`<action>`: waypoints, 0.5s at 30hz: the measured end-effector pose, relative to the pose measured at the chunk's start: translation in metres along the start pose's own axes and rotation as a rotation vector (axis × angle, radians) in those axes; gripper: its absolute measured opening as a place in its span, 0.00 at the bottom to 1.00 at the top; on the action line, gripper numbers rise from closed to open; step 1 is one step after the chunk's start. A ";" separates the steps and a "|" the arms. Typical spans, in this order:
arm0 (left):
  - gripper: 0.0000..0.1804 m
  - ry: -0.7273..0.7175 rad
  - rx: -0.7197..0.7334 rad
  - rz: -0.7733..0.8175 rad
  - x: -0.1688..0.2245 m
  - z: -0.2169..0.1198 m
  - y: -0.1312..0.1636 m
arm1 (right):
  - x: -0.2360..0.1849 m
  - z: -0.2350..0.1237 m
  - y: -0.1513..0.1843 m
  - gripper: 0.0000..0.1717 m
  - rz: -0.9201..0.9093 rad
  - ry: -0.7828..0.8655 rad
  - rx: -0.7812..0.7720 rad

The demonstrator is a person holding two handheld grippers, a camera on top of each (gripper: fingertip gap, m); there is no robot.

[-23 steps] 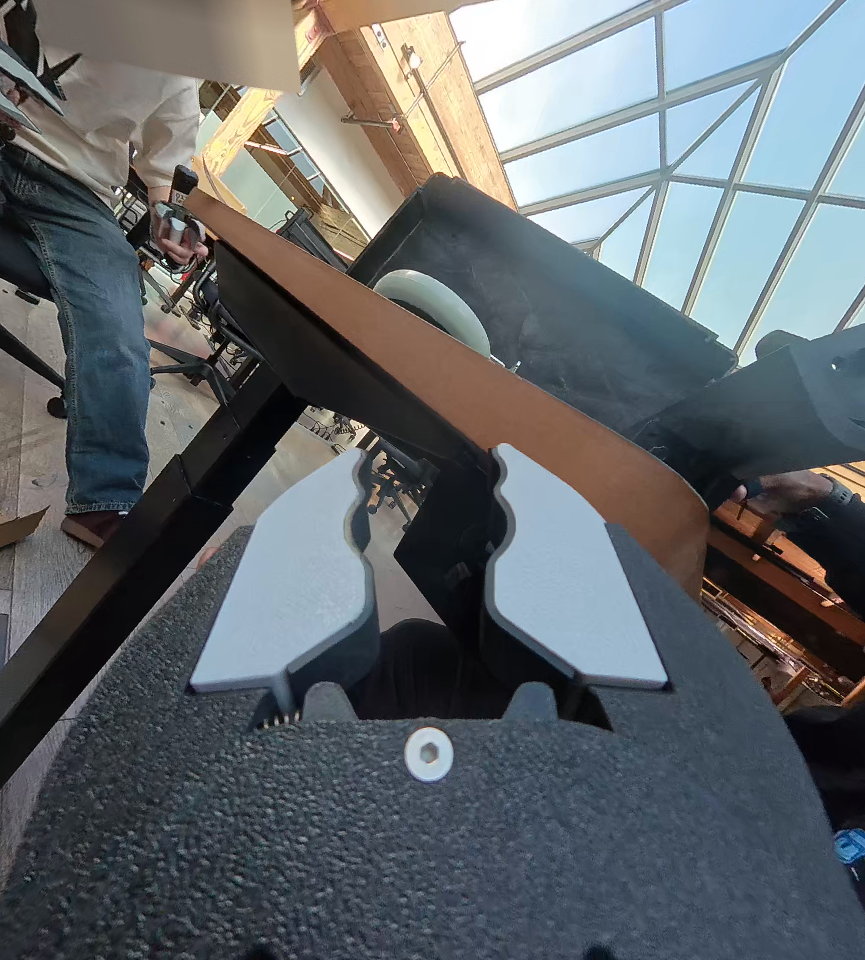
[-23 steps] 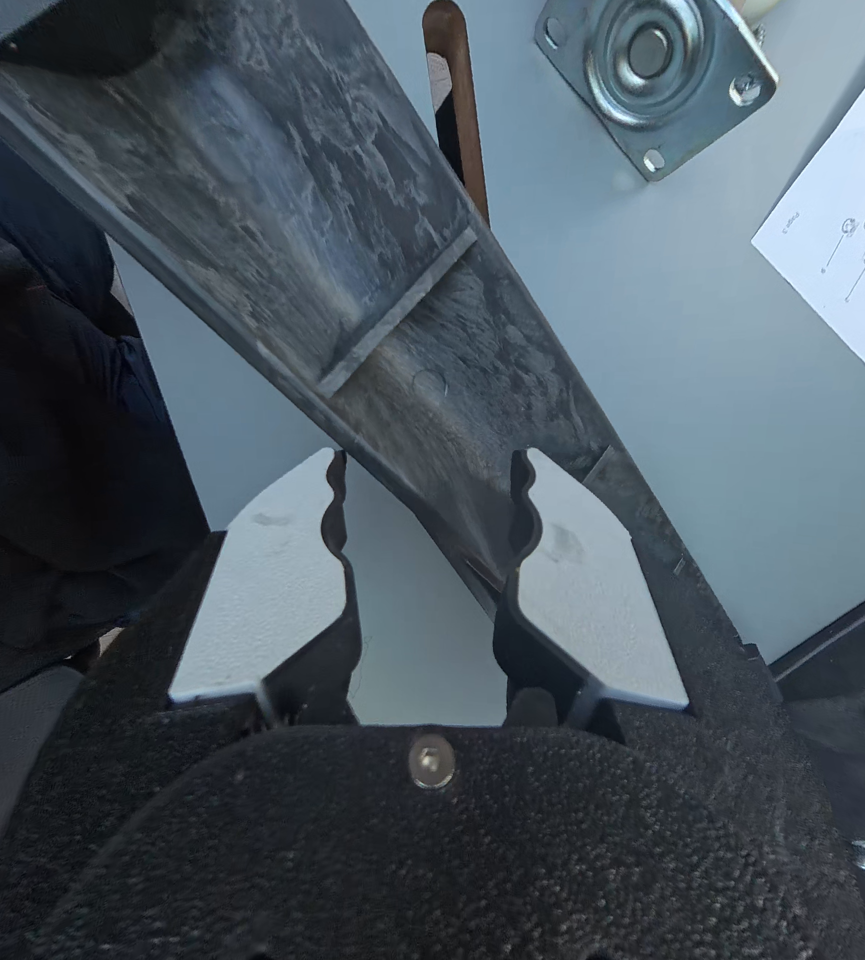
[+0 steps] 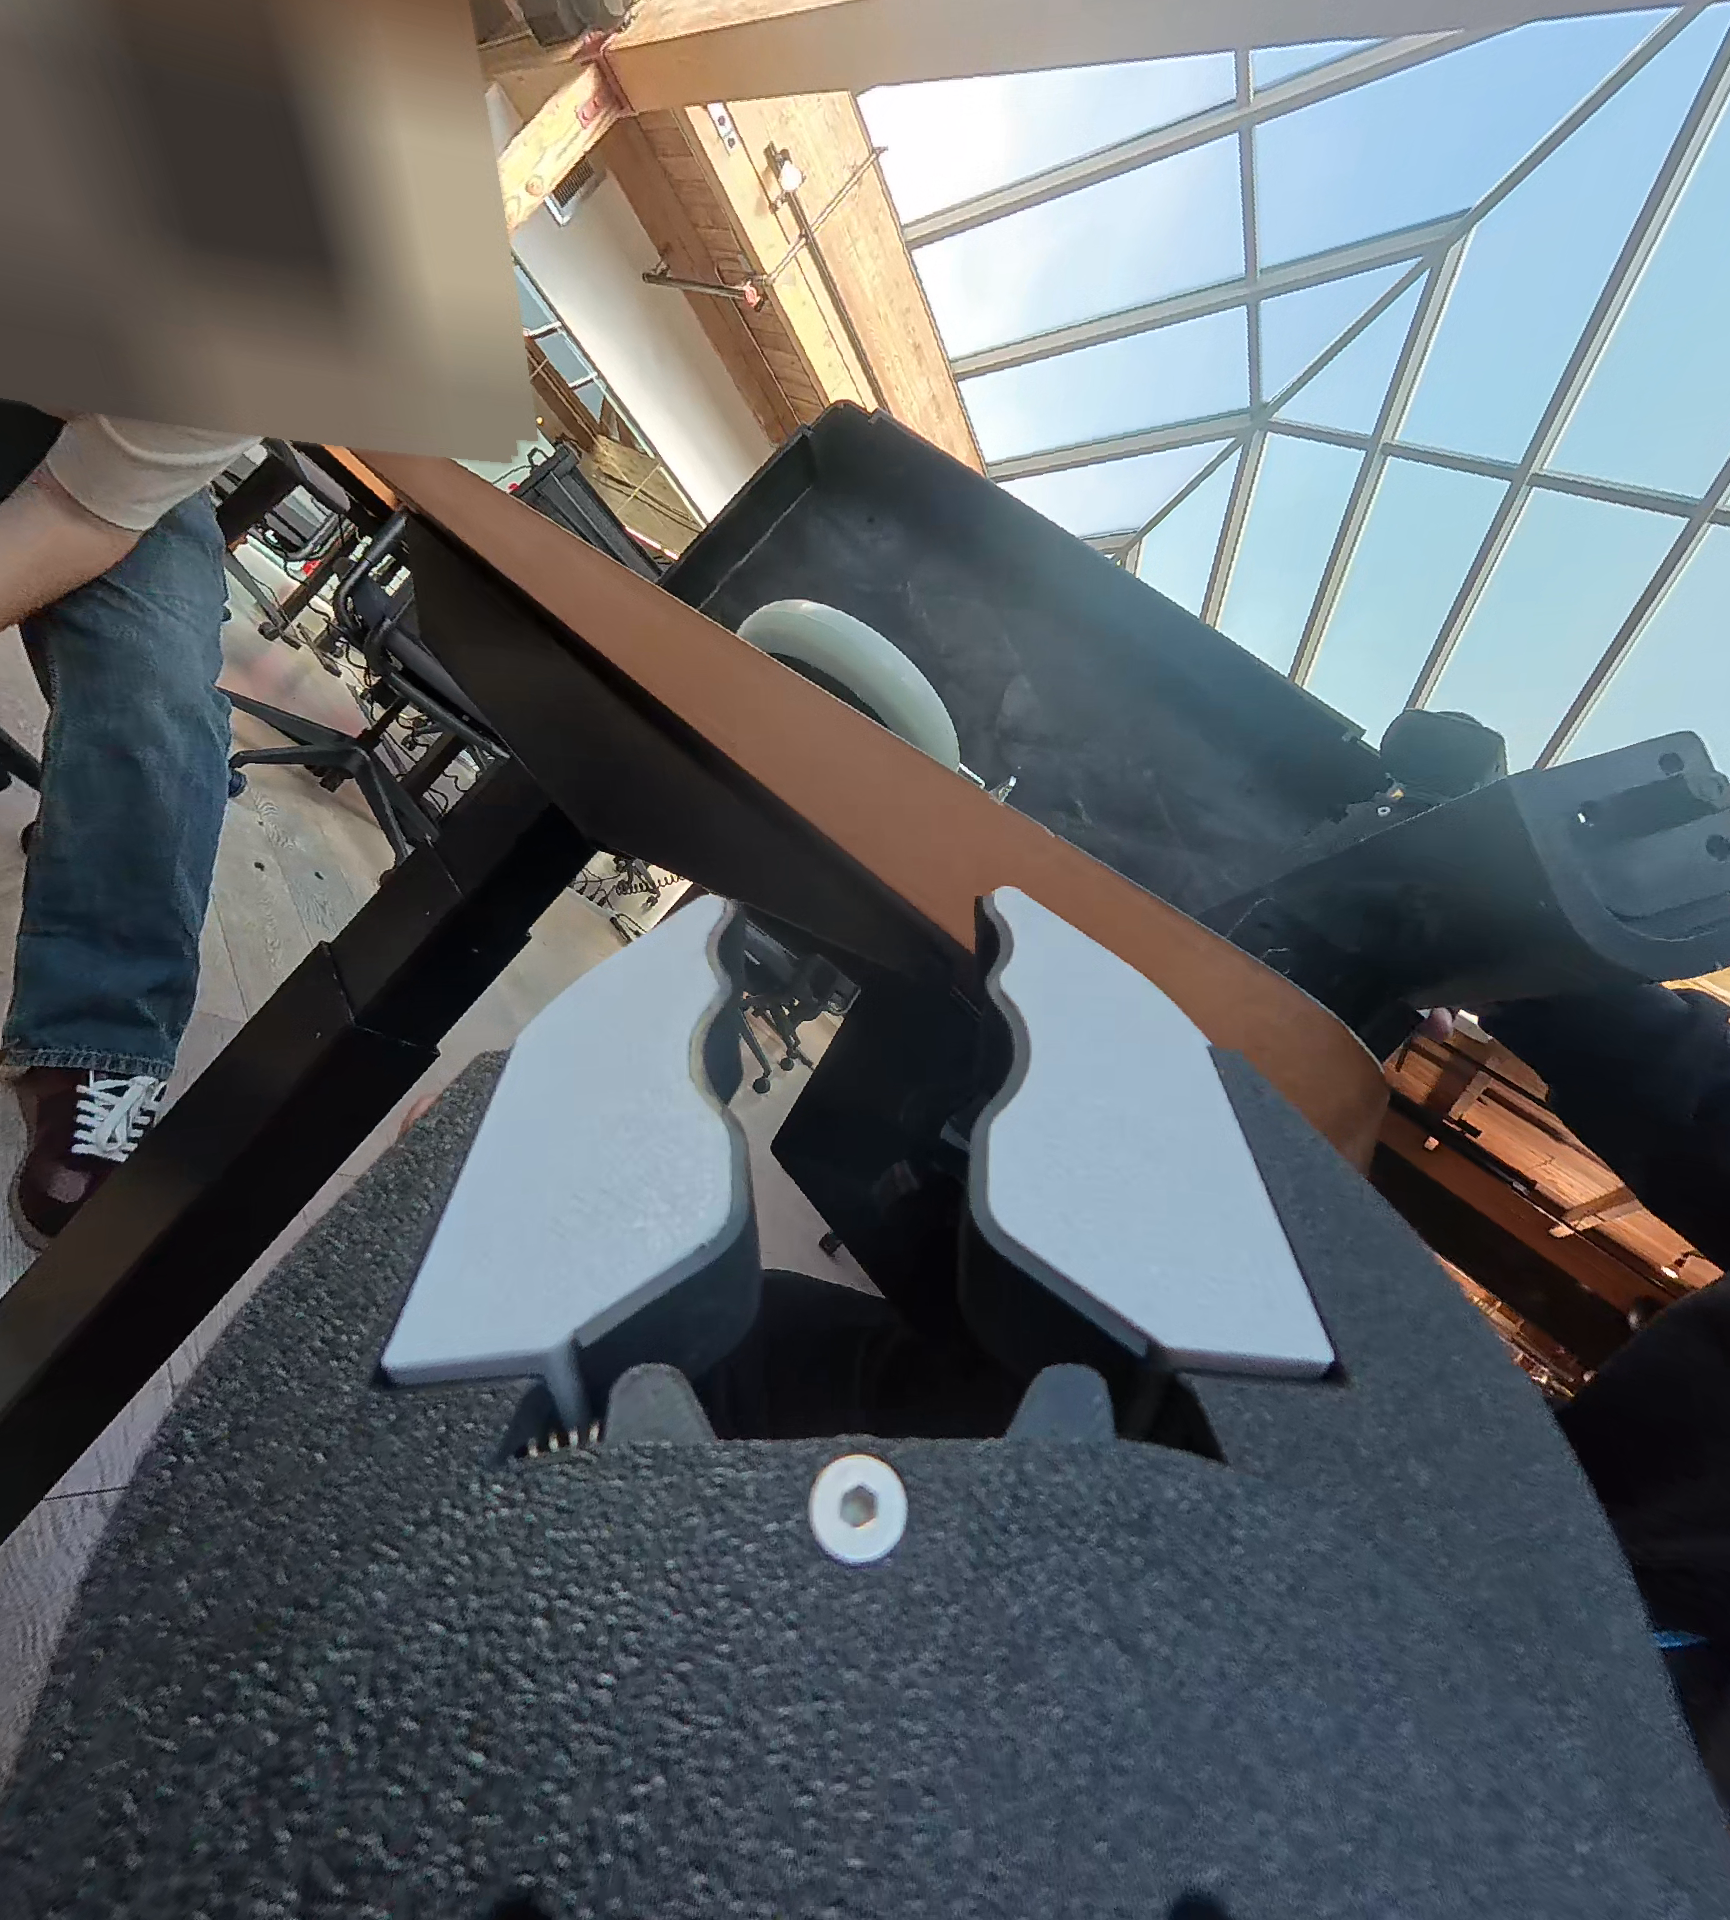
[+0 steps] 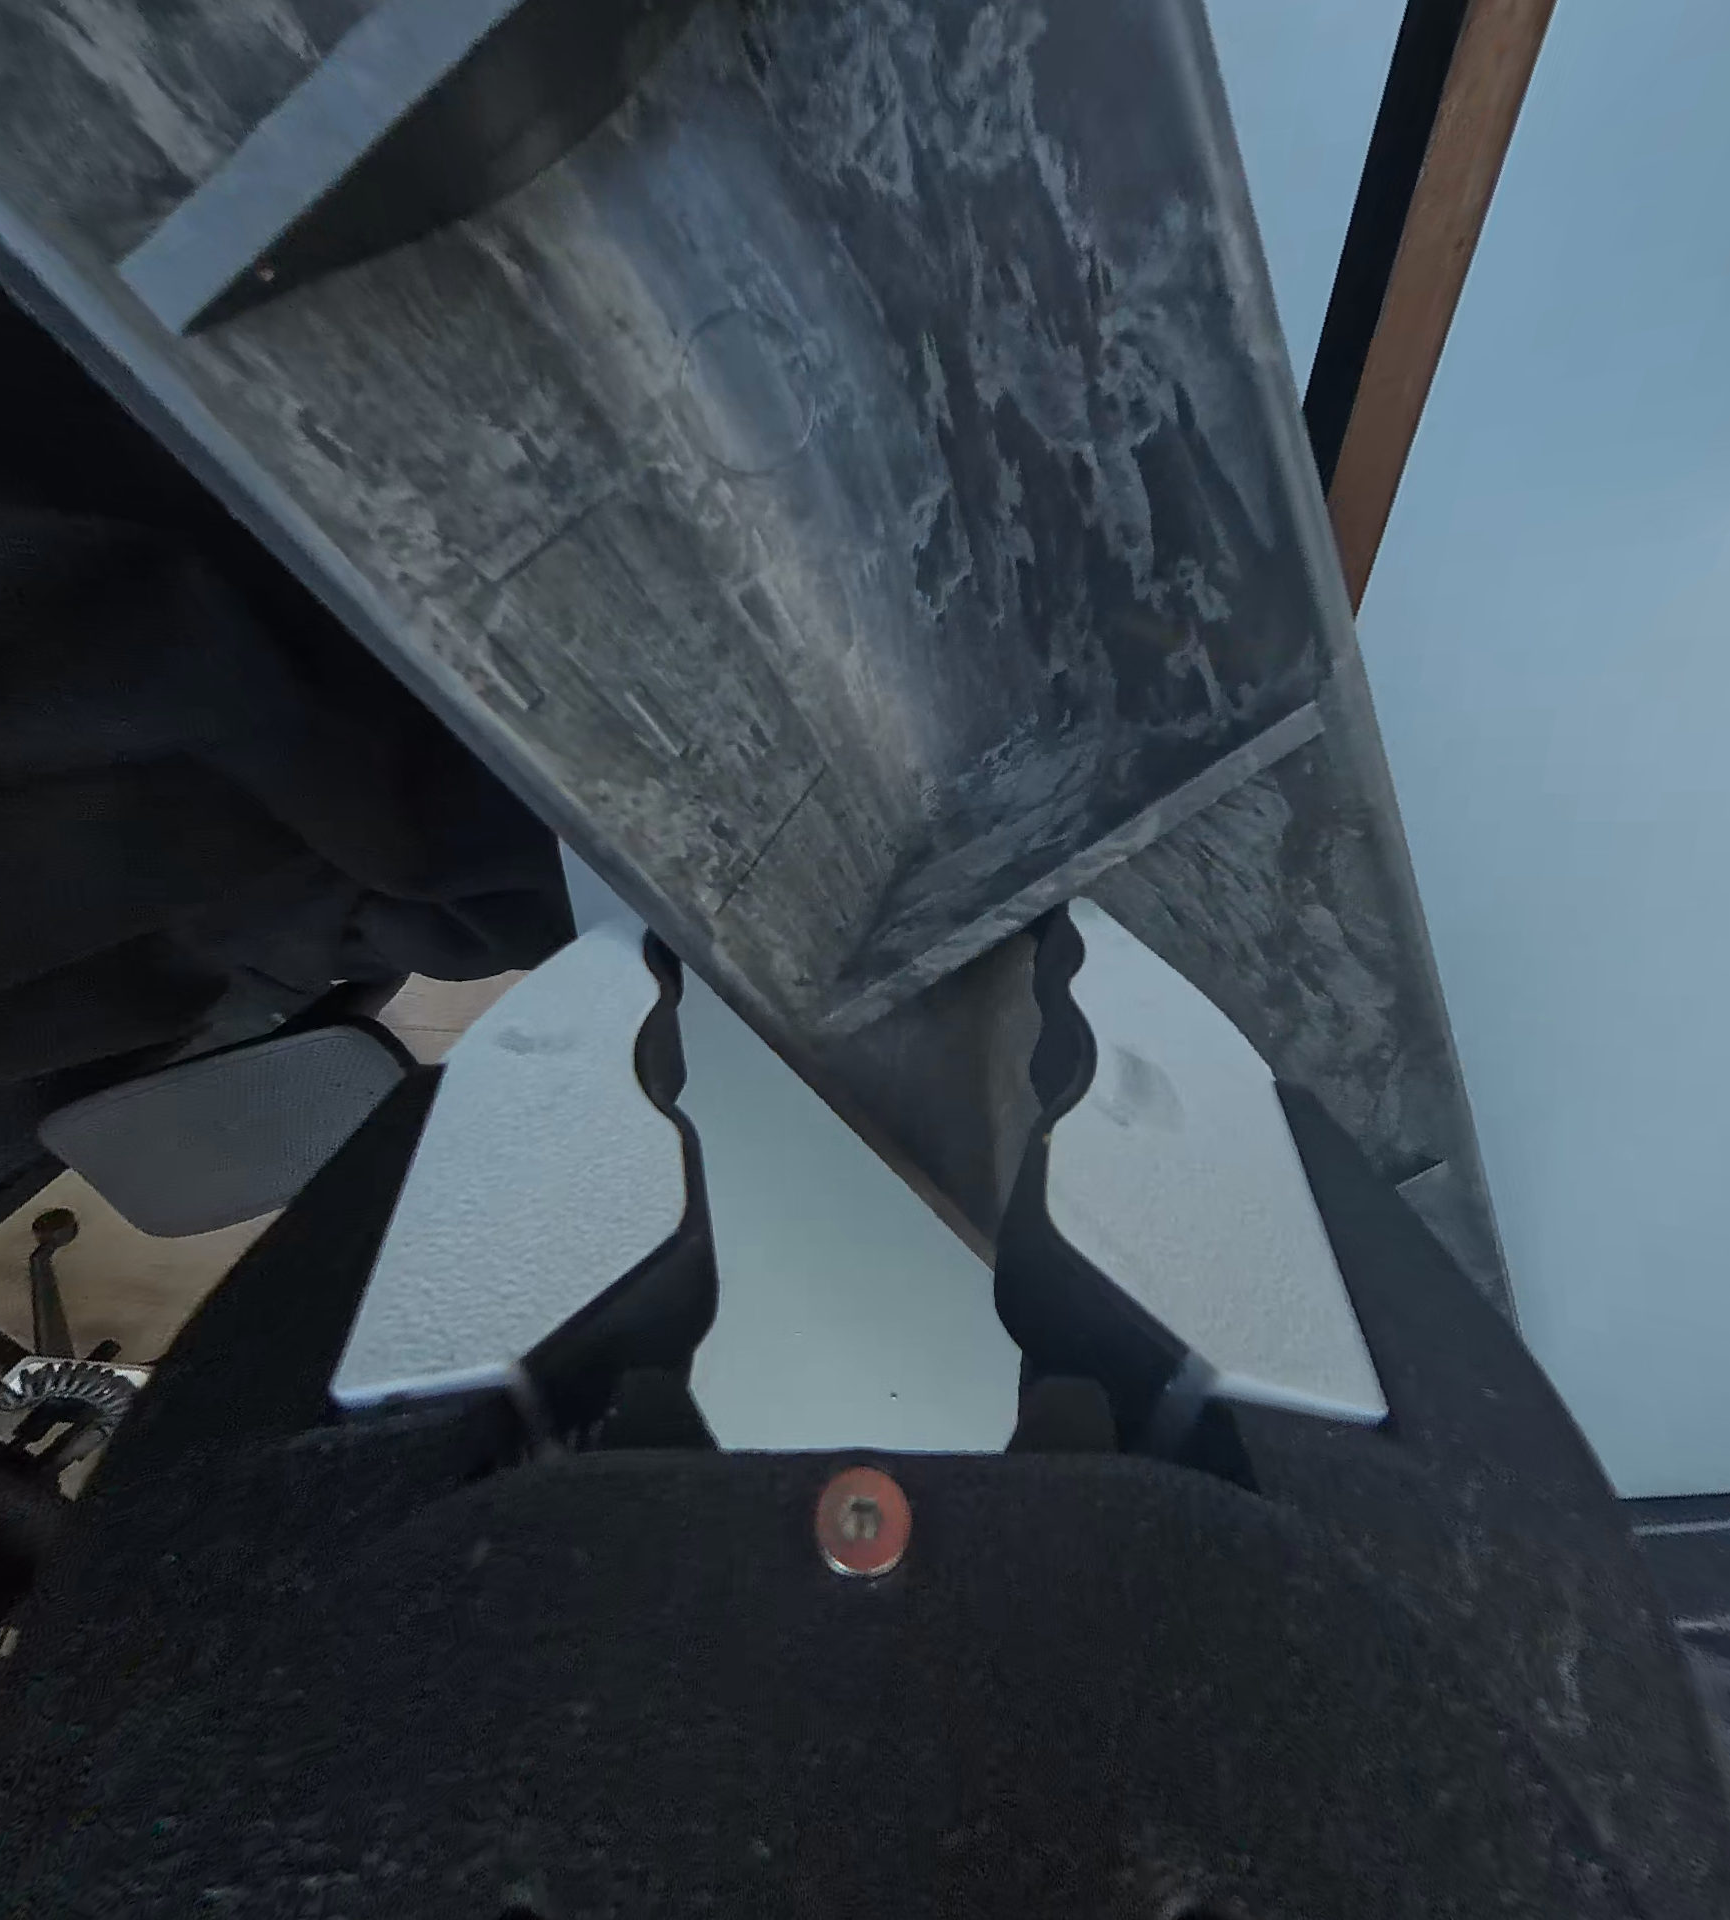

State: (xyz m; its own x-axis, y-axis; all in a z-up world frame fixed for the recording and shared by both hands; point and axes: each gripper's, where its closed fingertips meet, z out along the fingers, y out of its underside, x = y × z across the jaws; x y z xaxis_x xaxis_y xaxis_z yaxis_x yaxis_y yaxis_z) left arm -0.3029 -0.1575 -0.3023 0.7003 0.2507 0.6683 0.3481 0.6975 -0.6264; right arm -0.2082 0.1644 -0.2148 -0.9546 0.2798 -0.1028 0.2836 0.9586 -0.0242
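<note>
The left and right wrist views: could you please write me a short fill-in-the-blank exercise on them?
1. The table's edge above the left gripper is ___.
2. The caster wheel on the table is ___.
3. The standing person wears blue ___.
4. The dusty, ribbed black plastic panel crosses the fingers of the ___ gripper.
Missing words: brown; white; jeans; right.
</note>
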 end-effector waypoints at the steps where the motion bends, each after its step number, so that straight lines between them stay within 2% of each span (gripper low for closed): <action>1: 0.23 0.001 0.001 0.000 0.000 0.000 -0.001 | 0.000 0.000 0.000 0.36 -0.002 0.001 -0.003; 15: 0.23 0.003 0.007 -0.009 -0.003 -0.002 -0.006 | 0.001 -0.005 -0.003 0.27 -0.019 -0.002 0.009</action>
State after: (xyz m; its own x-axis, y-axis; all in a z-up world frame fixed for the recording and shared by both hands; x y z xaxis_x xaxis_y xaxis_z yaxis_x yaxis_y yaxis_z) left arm -0.3057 -0.1639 -0.3016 0.6989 0.2421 0.6730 0.3503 0.7045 -0.6172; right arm -0.2105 0.1625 -0.2098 -0.9598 0.2610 -0.1038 0.2658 0.9634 -0.0355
